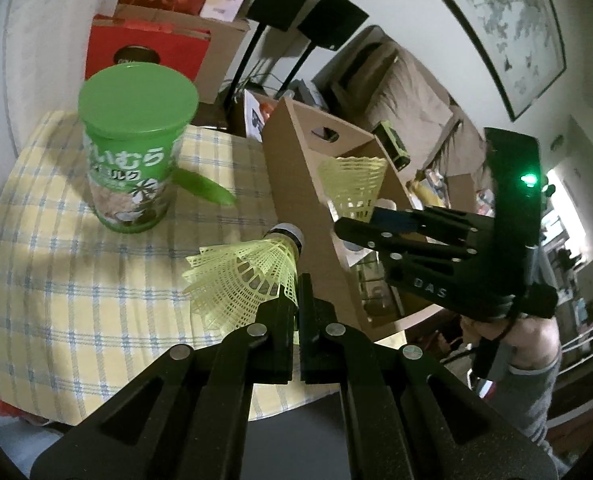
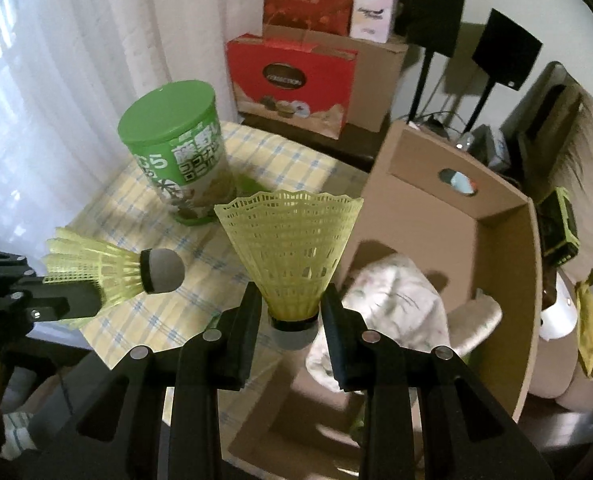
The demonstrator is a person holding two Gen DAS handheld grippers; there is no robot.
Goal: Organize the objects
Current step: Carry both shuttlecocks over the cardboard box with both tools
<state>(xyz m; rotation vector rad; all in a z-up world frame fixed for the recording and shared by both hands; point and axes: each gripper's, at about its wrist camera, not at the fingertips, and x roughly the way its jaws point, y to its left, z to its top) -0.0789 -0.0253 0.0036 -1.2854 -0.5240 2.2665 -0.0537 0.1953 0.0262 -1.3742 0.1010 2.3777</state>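
Your left tongs (image 1: 296,300) pinch one yellow shuttlecock's skirt (image 1: 244,276) above the checked surface (image 1: 96,280). Your right tongs (image 2: 292,320) clamp a second shuttlecock (image 2: 292,248) by its base, over the cardboard box (image 2: 508,240). Green canister (image 2: 176,152) stands upright nearby.

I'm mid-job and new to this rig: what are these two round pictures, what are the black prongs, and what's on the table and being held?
There is no robot arm here: a person carries a two-finger gripper in each hand, with a fisheye camera on each, looking along its fingers. The black prongs are those fingers. In the left wrist view, the left gripper is shut on the skirt of a yellow shuttlecock. In the right wrist view, the right gripper clamps a second shuttlecock near its cork, skirt upward. On the checked tablecloth stand a green-lidded can and a cardboard box with white cloth inside.
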